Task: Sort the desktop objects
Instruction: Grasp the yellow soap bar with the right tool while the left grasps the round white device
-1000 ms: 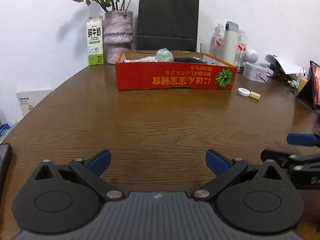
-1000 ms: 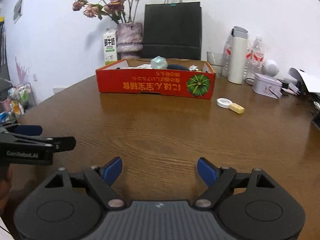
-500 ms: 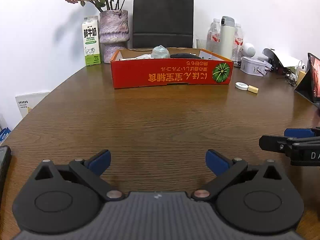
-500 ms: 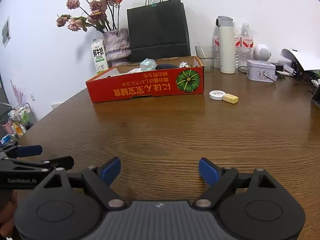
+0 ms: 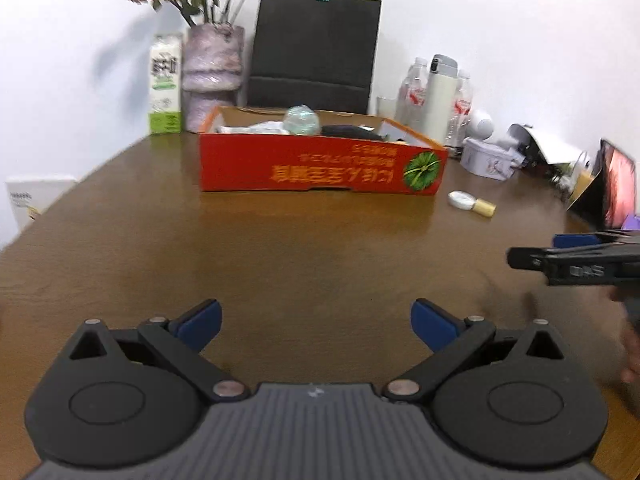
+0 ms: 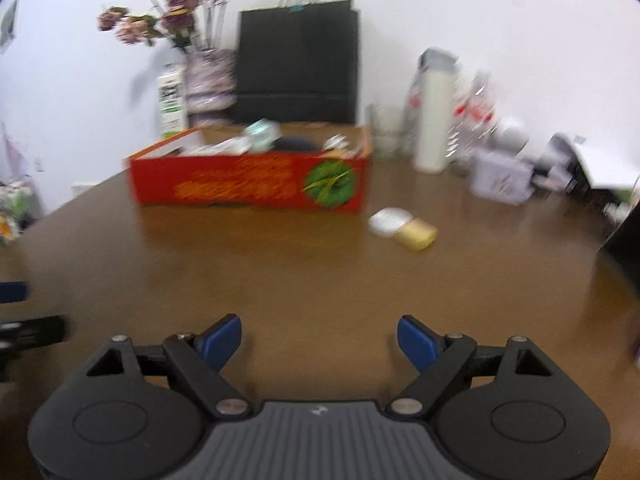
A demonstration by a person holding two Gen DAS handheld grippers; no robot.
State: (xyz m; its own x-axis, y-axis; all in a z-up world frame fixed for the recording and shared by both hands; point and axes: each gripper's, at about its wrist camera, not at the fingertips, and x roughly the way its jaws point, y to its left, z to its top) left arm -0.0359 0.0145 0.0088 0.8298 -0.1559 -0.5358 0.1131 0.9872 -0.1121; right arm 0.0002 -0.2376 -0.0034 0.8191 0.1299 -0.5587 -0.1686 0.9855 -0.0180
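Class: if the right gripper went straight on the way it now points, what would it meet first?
Probably the bare table: the open right gripper tilts downward with nothing between it and the wood. The red box lies farther ahead, slightly left; depth is unclear.

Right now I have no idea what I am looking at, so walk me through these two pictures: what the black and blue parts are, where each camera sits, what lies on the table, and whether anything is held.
No robot here: a person holds a two-finger gripper in each hand, each with a camera looking along its fingers. One picture is from the left gripper, the other from the right gripper. The blue pads are fingertips. Both stand open with nothing between them.

On the wooden table sits a red cardboard box already holding some items. To its right lie a white round case and a yellow eraser-like block, touching each other. Behind stand a milk carton, a vase of flowers, a black paper bag and bottles.
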